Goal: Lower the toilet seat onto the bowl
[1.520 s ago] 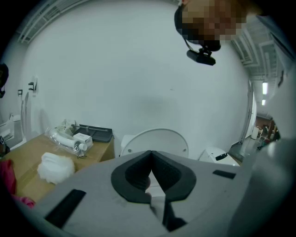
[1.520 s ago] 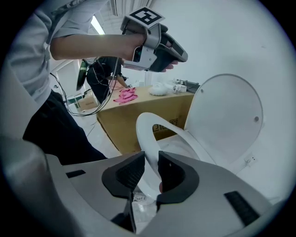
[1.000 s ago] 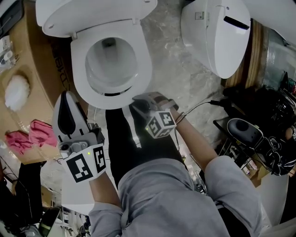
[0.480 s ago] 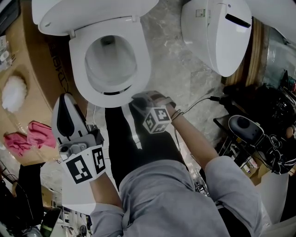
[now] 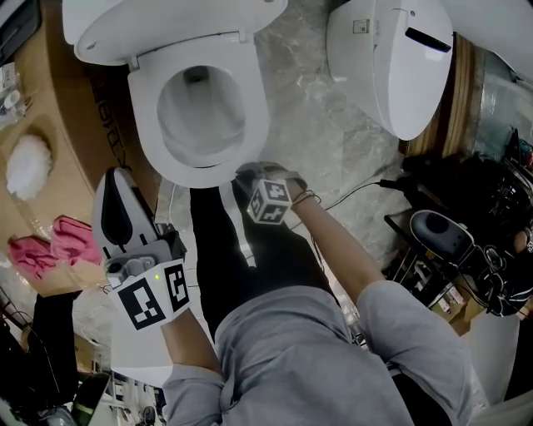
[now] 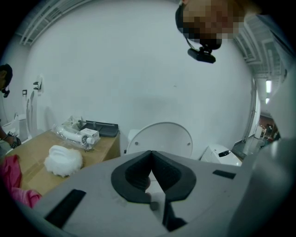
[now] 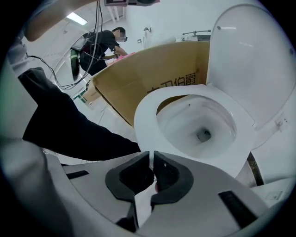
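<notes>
1. The seat (image 5: 256, 116) lies flat on the bowl (image 5: 200, 112), with the lid (image 5: 166, 25) standing up behind it.
2. In the right gripper view the seat (image 7: 148, 115) rings the bowl (image 7: 194, 125) just past the claw, and the lid (image 7: 249, 55) rises at the right.
3. The right claw (image 5: 243, 176) is just beside the front edge of the seat, low over the floor (image 5: 325, 141). I cannot tell whether it touches the rim.
4. The jaws of the right claw (image 7: 151, 155) are closing. Only a thin slit shows between their tips, and nothing is between them.
5. The left claw (image 5: 118, 176) is held back at the person's left, well apart from the seat, and points up and forward.
6. The jaws of the left claw (image 6: 151, 155) meet at their tips and grip nothing. Beyond them the lid (image 6: 162, 139) stands upright against a white wall.
7. A brown box (image 7: 152, 69) stands beside the toilet. In the head view the box (image 5: 58, 108) has a white fluffy wad (image 5: 29, 162) on it and a pink cloth (image 5: 50, 245) nearer the person.
8. A second toilet (image 5: 391, 66) stands to the right with its lid shut.
9. The person's dark trouser leg (image 7: 69, 125) lies across the left of the right gripper view, and another person (image 7: 104, 44) bends over far behind the box.
</notes>
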Demonstrator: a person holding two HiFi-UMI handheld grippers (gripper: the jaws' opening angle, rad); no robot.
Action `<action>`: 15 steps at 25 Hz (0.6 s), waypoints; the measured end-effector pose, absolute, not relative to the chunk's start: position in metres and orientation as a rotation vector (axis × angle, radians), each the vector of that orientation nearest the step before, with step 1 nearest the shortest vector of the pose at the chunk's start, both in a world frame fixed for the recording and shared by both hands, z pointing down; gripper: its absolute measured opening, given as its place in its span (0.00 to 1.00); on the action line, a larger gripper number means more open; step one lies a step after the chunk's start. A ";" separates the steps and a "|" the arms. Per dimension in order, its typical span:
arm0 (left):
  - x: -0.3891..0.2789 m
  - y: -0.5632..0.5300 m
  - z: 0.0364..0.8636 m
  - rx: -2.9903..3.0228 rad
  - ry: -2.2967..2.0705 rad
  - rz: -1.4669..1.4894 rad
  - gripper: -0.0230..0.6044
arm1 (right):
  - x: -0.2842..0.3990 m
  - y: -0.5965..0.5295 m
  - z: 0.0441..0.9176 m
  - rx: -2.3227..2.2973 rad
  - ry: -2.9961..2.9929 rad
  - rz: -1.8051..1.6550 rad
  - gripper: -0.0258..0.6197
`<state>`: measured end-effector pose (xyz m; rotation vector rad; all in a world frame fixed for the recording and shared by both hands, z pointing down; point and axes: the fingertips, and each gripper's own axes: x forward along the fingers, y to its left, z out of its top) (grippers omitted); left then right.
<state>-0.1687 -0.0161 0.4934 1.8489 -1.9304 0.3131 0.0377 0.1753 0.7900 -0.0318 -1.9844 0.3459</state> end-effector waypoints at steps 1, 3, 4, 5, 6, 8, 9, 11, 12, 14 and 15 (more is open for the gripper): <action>-0.169 -0.016 0.492 1.850 -1.934 0.312 0.04 | 0.039 0.173 0.793 -0.023 -1.975 0.347 0.04; -0.170 -0.016 0.490 1.850 -1.939 0.310 0.04 | 0.042 0.169 0.794 -0.011 -1.966 0.353 0.04; -0.170 -0.016 0.489 1.848 -1.941 0.309 0.04 | 0.043 0.167 0.792 -0.009 -1.966 0.356 0.04; -0.171 -0.016 0.488 1.847 -1.944 0.306 0.04 | 0.044 0.165 0.789 -0.007 -1.967 0.356 0.04; -0.171 -0.016 0.485 1.848 -1.947 0.303 0.04 | 0.045 0.163 0.785 -0.004 -1.970 0.353 0.04; -0.170 -0.016 0.479 1.854 -1.950 0.296 0.04 | 0.047 0.158 0.776 0.010 -1.978 0.354 0.04; -0.170 -0.017 0.475 1.859 -1.951 0.293 0.04 | 0.047 0.155 0.770 0.020 -1.984 0.360 0.04; -0.170 -0.017 0.468 1.870 -1.953 0.291 0.04 | 0.046 0.147 0.756 0.048 -2.003 0.368 0.04; -0.170 -0.018 0.465 1.875 -1.955 0.290 0.04 | 0.044 0.143 0.749 0.065 -2.016 0.370 0.04; -0.170 -0.020 0.457 1.882 -1.963 0.286 0.04 | 0.039 0.133 0.733 0.105 -2.046 0.374 0.04; -0.170 -0.021 0.454 1.885 -1.967 0.281 0.04 | 0.037 0.128 0.726 0.124 -2.061 0.375 0.04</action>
